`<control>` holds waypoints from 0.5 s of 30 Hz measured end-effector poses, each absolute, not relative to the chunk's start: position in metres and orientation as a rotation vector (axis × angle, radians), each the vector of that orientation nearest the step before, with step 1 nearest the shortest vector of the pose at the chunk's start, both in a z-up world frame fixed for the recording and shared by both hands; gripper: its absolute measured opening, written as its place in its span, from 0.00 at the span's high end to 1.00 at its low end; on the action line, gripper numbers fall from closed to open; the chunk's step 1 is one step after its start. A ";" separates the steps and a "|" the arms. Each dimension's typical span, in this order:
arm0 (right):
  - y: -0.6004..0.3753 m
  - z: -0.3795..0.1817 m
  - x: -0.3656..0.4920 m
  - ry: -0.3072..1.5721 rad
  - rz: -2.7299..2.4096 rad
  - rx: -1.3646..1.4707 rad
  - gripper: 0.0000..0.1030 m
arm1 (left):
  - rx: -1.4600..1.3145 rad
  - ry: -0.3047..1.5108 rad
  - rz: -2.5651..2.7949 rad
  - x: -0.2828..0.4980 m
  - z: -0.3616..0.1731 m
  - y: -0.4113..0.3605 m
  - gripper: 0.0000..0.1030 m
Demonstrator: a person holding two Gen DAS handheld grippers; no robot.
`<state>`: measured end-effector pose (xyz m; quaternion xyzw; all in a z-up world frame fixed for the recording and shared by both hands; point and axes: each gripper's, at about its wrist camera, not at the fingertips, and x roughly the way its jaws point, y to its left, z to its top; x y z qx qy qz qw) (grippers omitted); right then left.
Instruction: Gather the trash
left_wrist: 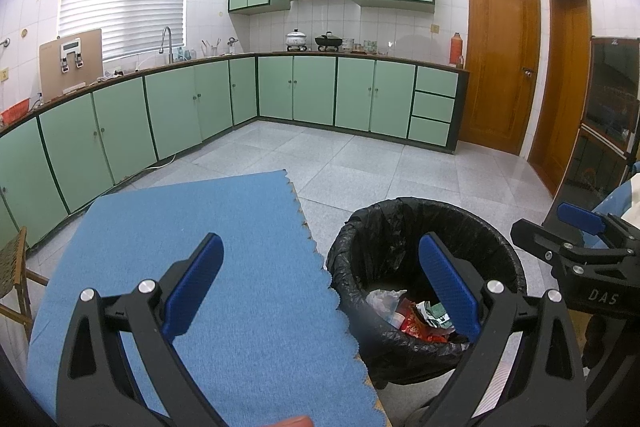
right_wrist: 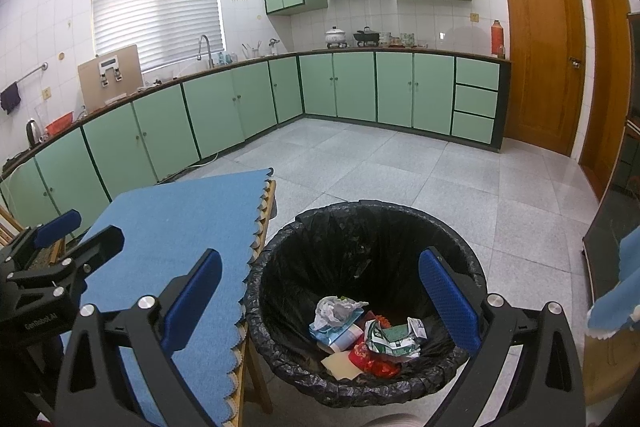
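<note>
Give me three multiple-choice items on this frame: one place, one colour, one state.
1. Where is the collected trash?
A. on the blue mat
B. inside the bin
C. on the floor tiles

2. What colour is the bin liner?
A. black
B. white
C. green

3. What state is the right gripper in?
A. shut on a wrapper
B. shut on nothing
C. open, holding nothing

Answers:
1 B: the trash lies at the bottom of the bin, and the blue mat is bare.
2 A: the bin liner is black plastic.
3 C: the right gripper has its jaws spread wide with nothing between them.
</note>
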<state>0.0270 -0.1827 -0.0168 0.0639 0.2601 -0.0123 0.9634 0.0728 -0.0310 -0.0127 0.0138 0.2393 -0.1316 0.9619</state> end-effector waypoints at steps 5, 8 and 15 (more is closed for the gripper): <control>-0.182 -0.016 0.027 0.526 -0.025 0.129 0.06 | 0.029 0.486 -0.266 0.074 -0.013 -0.032 0.07; -0.182 -0.016 0.027 0.527 -0.025 0.130 0.06 | 0.030 0.486 -0.266 0.074 -0.014 -0.033 0.07; -0.182 -0.016 0.027 0.526 -0.025 0.130 0.06 | 0.030 0.486 -0.266 0.074 -0.014 -0.034 0.07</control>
